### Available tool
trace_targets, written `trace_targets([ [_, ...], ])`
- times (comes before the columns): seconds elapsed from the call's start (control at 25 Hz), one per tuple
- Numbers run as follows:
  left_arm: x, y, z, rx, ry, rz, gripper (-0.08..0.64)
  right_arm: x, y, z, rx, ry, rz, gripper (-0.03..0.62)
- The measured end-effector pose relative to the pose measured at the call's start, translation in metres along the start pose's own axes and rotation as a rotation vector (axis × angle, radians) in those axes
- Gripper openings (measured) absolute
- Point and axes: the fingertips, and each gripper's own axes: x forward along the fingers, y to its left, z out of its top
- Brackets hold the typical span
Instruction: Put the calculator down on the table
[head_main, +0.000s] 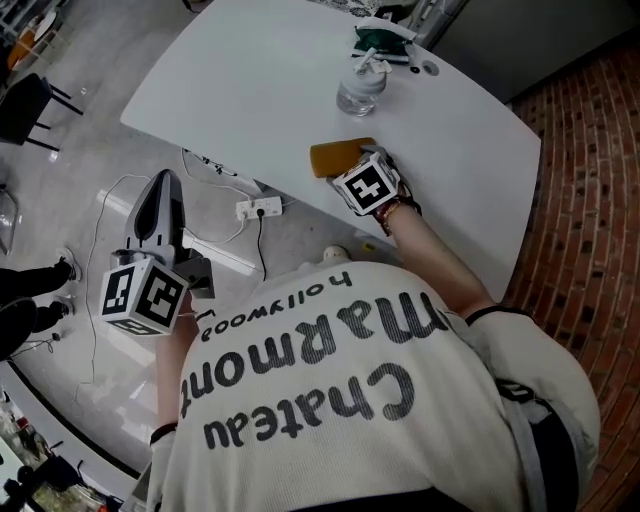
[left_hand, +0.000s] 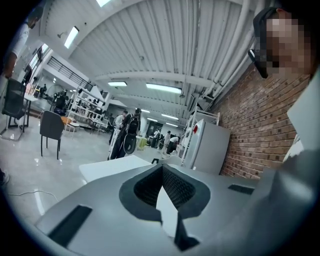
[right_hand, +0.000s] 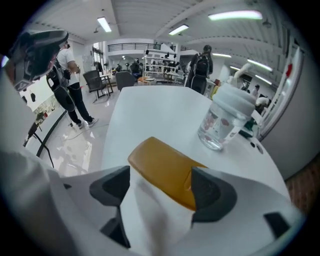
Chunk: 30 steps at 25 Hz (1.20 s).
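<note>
The left gripper (left_hand: 162, 169) is held off the table's edge, above the pale floor. Its dark ribbed pads meet at the tips and hold nothing, with only a thin light wedge showing between them nearer the camera. A white power strip (head_main: 258, 208) and its cables lie on the floor ahead of and to the right of this gripper. The white table (head_main: 250, 70) reaches away beyond its closed tips. Further right, the right gripper (right_hand: 152, 186) is low over the table near the edge closest to the person, with its marker cube (head_main: 364, 184) uppermost and the person's hand (head_main: 398, 205) behind it. Its jaws stand wide apart and clamp nothing. The orange calculator (right_hand: 167, 170) appears to lie flat on the tabletop. It sits in the gap between the jaws and runs forward past the tips and slantwise to the left. Its near end is right against the right-hand pad (right_hand: 207, 192), while the left-hand pad (right_hand: 111, 186) stands clear of it with bare table between. Ahead of the jaws and to their right, apart from the calculator, a clear glass jar (right_hand: 222, 122) with a white lid stands upright. A green object (head_main: 382, 40) lies further off beyond the jar.
</note>
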Motion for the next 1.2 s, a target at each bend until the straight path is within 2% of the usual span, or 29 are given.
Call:
trace_targets([
  [0.12, 0.005, -0.007, -0.001, 0.007, 0.010, -0.053, 0.000, -0.015, 0.001, 0.003, 0.116, -0.052, -0.012, 0.349],
  [0.28, 0.008, -0.016, -0.004, 0.013, 0.028, -0.130, 0.002, -0.033, 0.007, 0.004, 0.361, -0.123, 0.009, 0.321],
  [0.4, 0.007, -0.025, -0.013, 0.014, 0.061, -0.189, 0.000, -0.044, 0.017, -0.002, 0.533, -0.168, 0.034, 0.277],
  [0.52, 0.001, -0.033, -0.020, 0.027, 0.086, -0.245, 0.002, -0.057, 0.030, -0.007, 0.660, -0.217, 0.045, 0.243],
  [0.68, -0.011, -0.041, -0.026, 0.032, 0.102, -0.311, 0.000, -0.082, 0.049, -0.006, 0.750, -0.301, 0.039, 0.196],
  [0.88, -0.021, -0.054, -0.033, 0.031, 0.113, -0.378, 0.001, -0.117, 0.067, 0.005, 0.837, -0.431, 0.038, 0.169],
  [1.0, -0.025, -0.063, -0.039, 0.029, 0.126, -0.409, 0.002, -0.142, 0.072, 0.014, 0.856, -0.522, 0.041, 0.133],
  [1.2, -0.029, -0.083, -0.049, 0.006, 0.148, -0.453, 0.002, -0.179, 0.073, 0.014, 0.842, -0.640, 0.036, 0.120],
])
